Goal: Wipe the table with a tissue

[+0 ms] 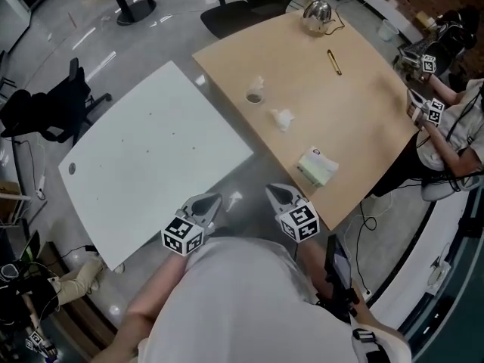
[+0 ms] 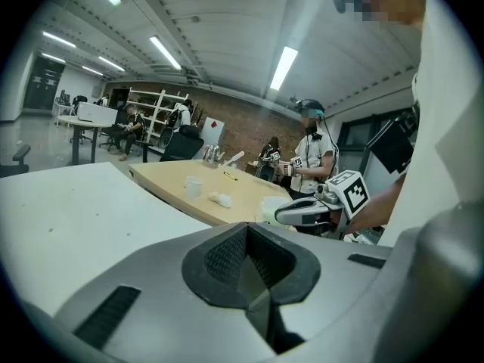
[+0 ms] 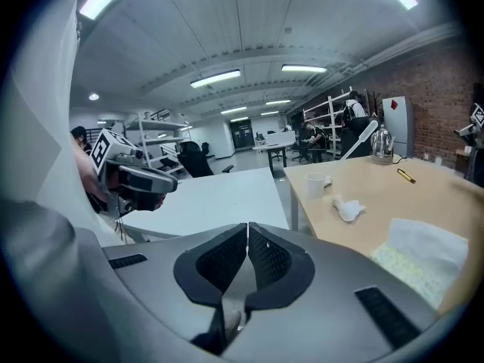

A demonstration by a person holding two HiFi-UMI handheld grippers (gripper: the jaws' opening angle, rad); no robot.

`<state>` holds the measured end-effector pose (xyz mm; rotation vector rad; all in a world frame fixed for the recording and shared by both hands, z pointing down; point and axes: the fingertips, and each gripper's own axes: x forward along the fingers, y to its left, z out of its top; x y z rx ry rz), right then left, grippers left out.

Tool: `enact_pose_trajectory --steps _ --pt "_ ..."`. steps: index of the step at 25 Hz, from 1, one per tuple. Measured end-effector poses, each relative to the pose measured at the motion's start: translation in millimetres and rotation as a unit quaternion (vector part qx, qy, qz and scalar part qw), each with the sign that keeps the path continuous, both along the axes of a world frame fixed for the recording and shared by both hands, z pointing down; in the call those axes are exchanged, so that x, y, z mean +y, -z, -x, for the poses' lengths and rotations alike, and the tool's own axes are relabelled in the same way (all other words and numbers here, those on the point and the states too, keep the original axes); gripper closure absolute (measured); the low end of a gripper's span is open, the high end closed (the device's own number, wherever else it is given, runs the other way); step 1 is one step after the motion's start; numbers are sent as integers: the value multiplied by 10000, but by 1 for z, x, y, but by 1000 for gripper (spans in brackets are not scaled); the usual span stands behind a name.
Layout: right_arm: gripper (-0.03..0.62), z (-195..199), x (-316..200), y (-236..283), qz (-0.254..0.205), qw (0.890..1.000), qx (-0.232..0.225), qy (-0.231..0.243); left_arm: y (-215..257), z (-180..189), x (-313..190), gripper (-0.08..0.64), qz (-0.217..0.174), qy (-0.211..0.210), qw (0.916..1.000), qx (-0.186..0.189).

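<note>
The wooden table (image 1: 355, 104) carries a tissue pack (image 1: 318, 166) near its front edge, a crumpled tissue (image 1: 282, 119) and a paper cup (image 1: 254, 95). Both grippers hang low in the gap between the two tables, close to my body. My left gripper (image 1: 212, 200) is shut and empty, by the white table's (image 1: 144, 157) near corner. Shut and empty too, my right gripper (image 1: 274, 191) sits left of the tissue pack, apart from it. The right gripper view shows the tissue pack (image 3: 420, 252), the crumpled tissue (image 3: 348, 209) and the cup (image 3: 314, 181) ahead to the right.
A pen (image 1: 333, 61) and a metal kettle (image 1: 317, 15) lie at the wooden table's far end. Another person (image 1: 454, 138) with grippers stands at its right side. Black chairs (image 1: 53, 112) stand left of the white table and behind the wooden one. Cables trail on the floor.
</note>
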<state>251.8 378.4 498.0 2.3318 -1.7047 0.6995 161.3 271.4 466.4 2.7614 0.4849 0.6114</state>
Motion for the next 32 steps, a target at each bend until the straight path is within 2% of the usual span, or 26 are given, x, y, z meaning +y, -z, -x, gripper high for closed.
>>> enact_pose_trajectory --steps 6,10,13,17,22,26,32 --pt "574 -29 -28 5 458 9977 467 -149 11 -32 -39 554 96 -188 9993 303" --pt "574 -45 -54 -4 1137 9876 1064 181 10 -39 -63 554 159 -253 9988 382" --pt "574 -76 -61 -16 1685 9788 1161 45 5 -40 -76 554 242 -120 9990 359" --pt "574 -128 -64 -31 2081 9711 1143 -225 1 -45 -90 554 295 138 9991 285" --pt "574 -195 -59 -54 2653 9547 1262 -474 1 -61 -111 554 289 589 9977 149" --pt "574 -223 -63 -68 2846 9480 1367 -402 0 -72 -117 554 306 787 9964 -8" --pt "572 -250 -65 -91 3315 9243 1882 -196 -5 -84 -115 554 301 913 9952 -192"
